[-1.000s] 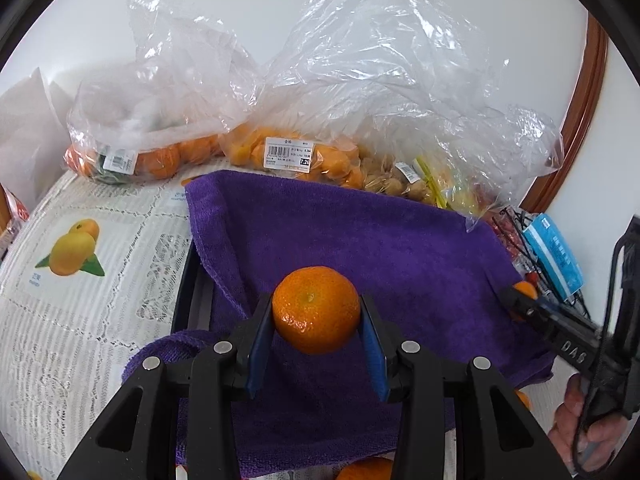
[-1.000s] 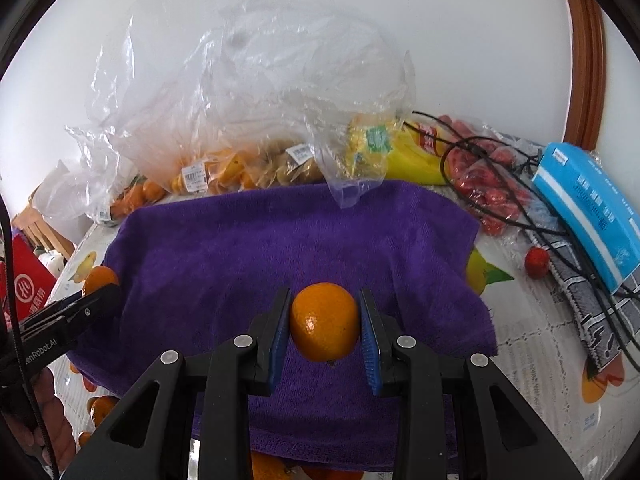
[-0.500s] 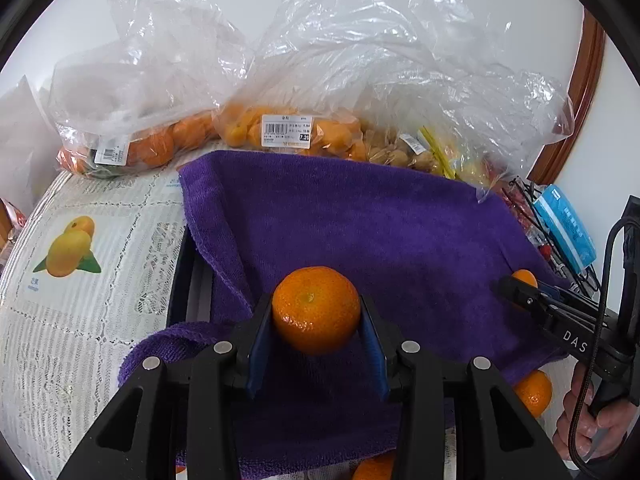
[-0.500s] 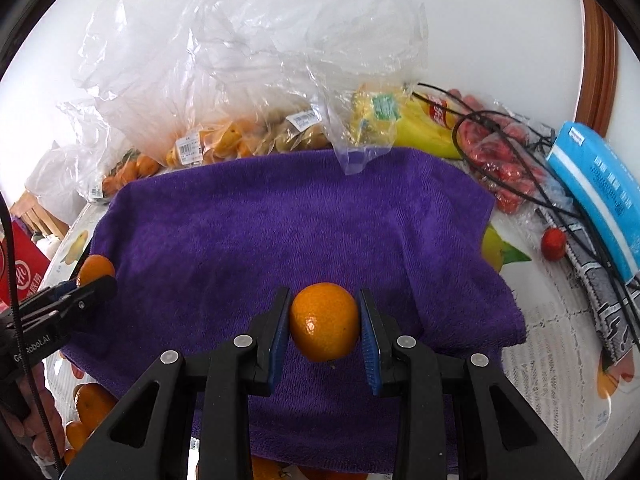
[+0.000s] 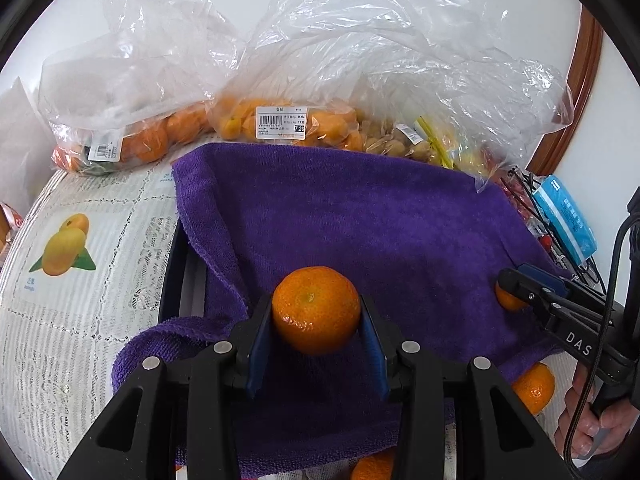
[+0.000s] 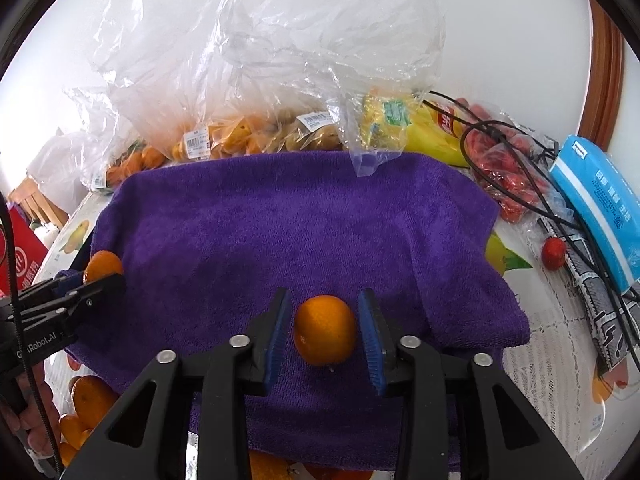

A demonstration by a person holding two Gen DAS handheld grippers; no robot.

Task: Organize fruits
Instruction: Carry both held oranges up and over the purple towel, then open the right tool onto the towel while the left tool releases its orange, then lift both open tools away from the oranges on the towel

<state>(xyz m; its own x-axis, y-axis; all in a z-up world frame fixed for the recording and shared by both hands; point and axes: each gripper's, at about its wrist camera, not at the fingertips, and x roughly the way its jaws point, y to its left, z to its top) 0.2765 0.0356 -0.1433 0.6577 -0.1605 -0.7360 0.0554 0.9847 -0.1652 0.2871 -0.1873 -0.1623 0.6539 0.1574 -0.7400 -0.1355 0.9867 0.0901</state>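
- White wall behind; a lace tablecloth (image 5: 80, 320) printed with mangoes covers the table, and a purple towel (image 5: 360, 220) lies spread over its middle.
- Left gripper (image 5: 316, 316): its blue pads pinch a mandarin (image 5: 316, 310) from both sides, above the towel's near part.
- Right gripper (image 6: 324, 330): jaws opening; a second orange (image 6: 325, 330) sits between the pads with a gap showing on each side, resting on the towel.
- In the left view the right gripper's side reads "DAS"; in the right view the left gripper's body reads "GenRobot.AI", partly hidden by a cable.
- A hand (image 5: 592, 420) grips the right handle.
- Loose mandarins (image 6: 88, 400) lie off the towel's near-left edge.
- Clear bags (image 5: 280, 80) of fruit stand along the wall; one white price label (image 5: 280, 122) shows a barcode and "7.26", other print too small to read.
- Right of the towel: a blue pack (image 6: 600, 208) with unreadable white characters, black cables (image 6: 520, 184), a small red fruit (image 6: 554, 254).
- Far left, a red box (image 6: 20, 256) with white characters.
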